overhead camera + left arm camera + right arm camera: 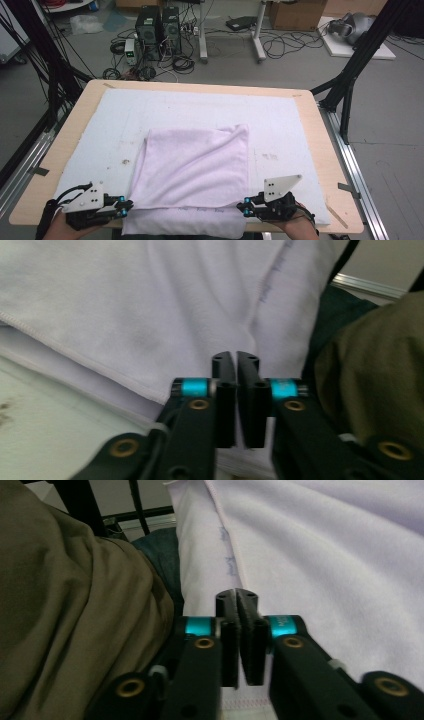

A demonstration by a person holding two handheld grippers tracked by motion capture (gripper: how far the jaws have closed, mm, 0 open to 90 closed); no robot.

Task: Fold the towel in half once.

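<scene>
Wooden table, white mat, grey floor, cables, probably computers

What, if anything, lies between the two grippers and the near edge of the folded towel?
Nothing visible does. The left gripper sits at the near left corner of the towel and the right gripper at its near right corner, both with jaws nearly together right at the cloth. The white mat around the towel is bare.
</scene>
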